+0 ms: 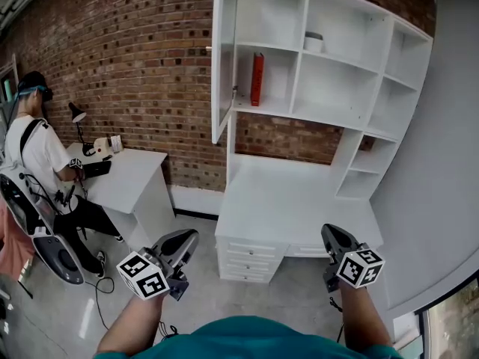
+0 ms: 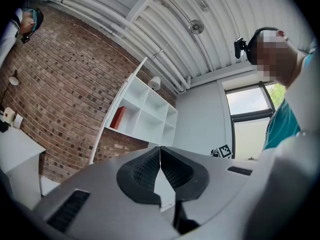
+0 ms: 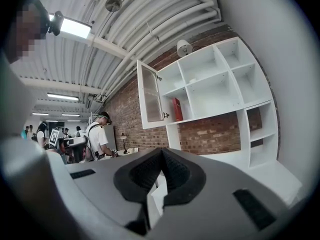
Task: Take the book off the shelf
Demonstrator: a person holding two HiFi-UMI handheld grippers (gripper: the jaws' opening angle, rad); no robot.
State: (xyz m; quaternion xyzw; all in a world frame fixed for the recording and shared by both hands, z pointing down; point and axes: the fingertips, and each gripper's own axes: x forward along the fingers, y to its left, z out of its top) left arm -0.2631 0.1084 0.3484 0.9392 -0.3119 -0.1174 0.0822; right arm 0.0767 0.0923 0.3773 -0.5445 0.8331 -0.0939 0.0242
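A red book [image 1: 257, 79] stands upright in the left compartment of the white shelf unit [image 1: 340, 73], just behind its open door [image 1: 223, 58]. Both grippers are held low and well short of the shelf, in front of the desk. My left gripper [image 1: 183, 241] is shut with nothing in it, its pads meeting in the left gripper view [image 2: 160, 149], where the book [image 2: 118, 118] shows far off. My right gripper [image 1: 334, 238] is also shut and empty [image 3: 161, 151]; the book [image 3: 177, 109] sits far ahead beside the door.
Below the shelves lies a white desk top [image 1: 292, 200] with drawers [image 1: 251, 260]. A white pot [image 1: 313, 42] sits on an upper shelf. At the left, a person [image 1: 34, 148] sits at another white desk [image 1: 131, 172] with a lamp [image 1: 77, 114]. A grey wall [image 1: 441, 163] closes the right.
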